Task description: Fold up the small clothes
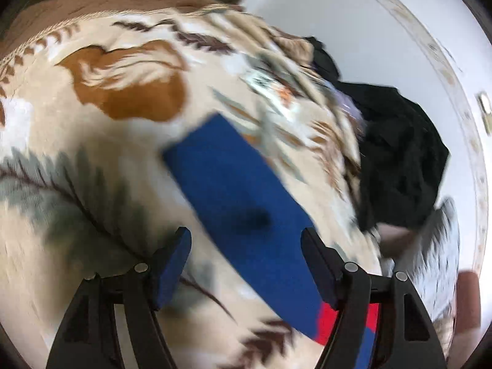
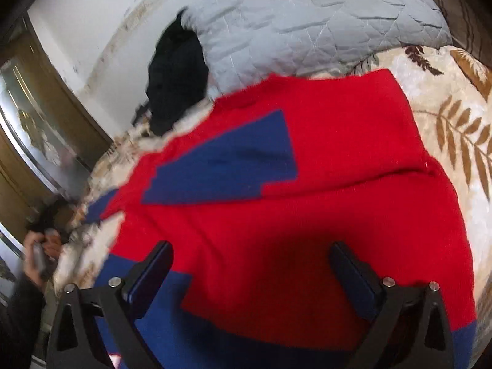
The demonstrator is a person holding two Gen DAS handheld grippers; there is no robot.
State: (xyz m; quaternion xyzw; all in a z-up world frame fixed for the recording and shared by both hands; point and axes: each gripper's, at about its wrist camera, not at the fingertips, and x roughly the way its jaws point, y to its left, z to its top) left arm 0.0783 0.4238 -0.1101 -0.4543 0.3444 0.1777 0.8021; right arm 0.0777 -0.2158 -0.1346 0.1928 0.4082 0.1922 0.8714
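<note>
Right wrist view: your right gripper [image 2: 250, 272], like the left gripper [image 1: 246, 253], gapes wide, empty; the red-and-blue knitted sweater [image 2: 307, 184] looks soft, floppy—pinch its lower-frame hem.

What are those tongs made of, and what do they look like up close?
Both look alike. The left tongs and right tongs each have two black, plastic-looking curved arms joined by round silver pins, ending in flat dark blue pads. No cables or markings show.

Red-and-blue sweater [image 2: 307, 184], cream leaf-patterned blanket [image 1: 92, 153], black garment [image 1: 399, 153], grey quilt [image 2: 307, 15]
</note>
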